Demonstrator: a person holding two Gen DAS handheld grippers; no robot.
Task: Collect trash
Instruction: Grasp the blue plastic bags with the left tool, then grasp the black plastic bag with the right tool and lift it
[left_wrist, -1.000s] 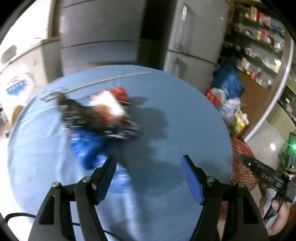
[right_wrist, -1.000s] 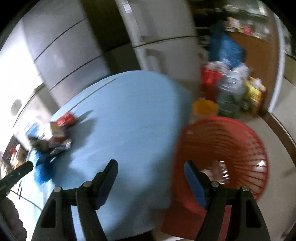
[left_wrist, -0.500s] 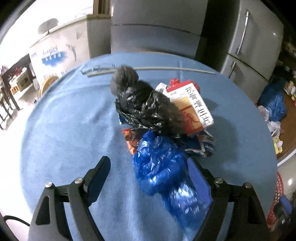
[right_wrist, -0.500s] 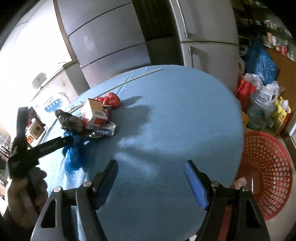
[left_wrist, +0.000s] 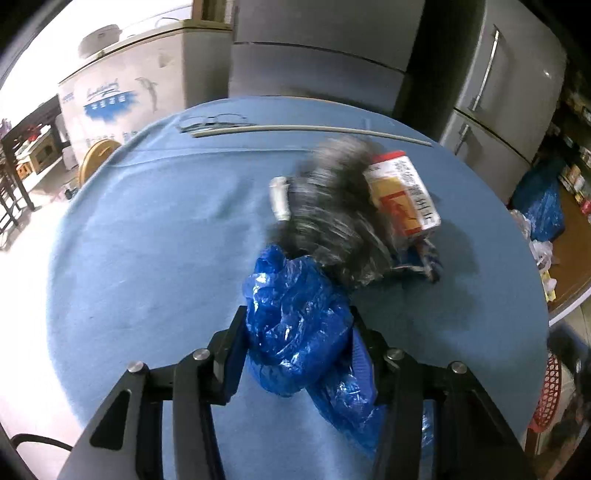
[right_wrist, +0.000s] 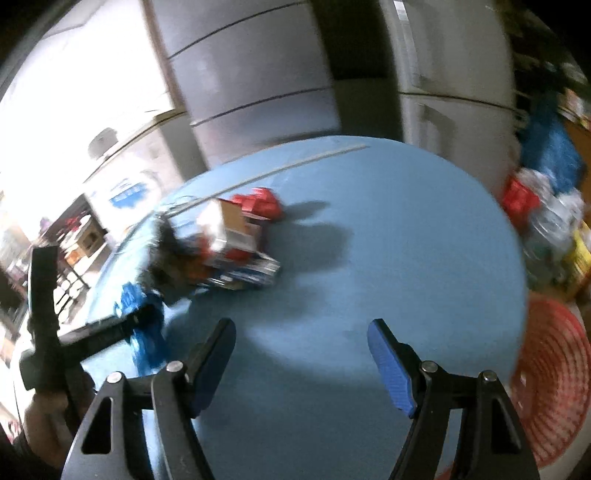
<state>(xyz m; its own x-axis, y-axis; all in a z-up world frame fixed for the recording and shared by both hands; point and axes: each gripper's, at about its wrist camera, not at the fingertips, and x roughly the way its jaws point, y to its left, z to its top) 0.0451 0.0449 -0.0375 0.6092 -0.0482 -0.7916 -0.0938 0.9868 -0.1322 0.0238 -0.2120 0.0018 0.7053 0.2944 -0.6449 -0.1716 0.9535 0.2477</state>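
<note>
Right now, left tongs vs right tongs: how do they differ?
Left tongs are closing with the crumpled blue plastic bag between the pads; right tongs stand wide with nothing between them. The left sits at the trash pile; the right hangs over bare blue tablecloth, apart from the pile and nearer the red basket. Both have black arms with blue pads and point down at the table.

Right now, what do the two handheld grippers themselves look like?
Both look alike. The left gripper and the right gripper each have two angular matte black arms with triangular cutouts and round silver bolts at the joints. Blue ribbed pads line the inner faces of the jaws. A thin black cable loops out beside the left one.
</note>
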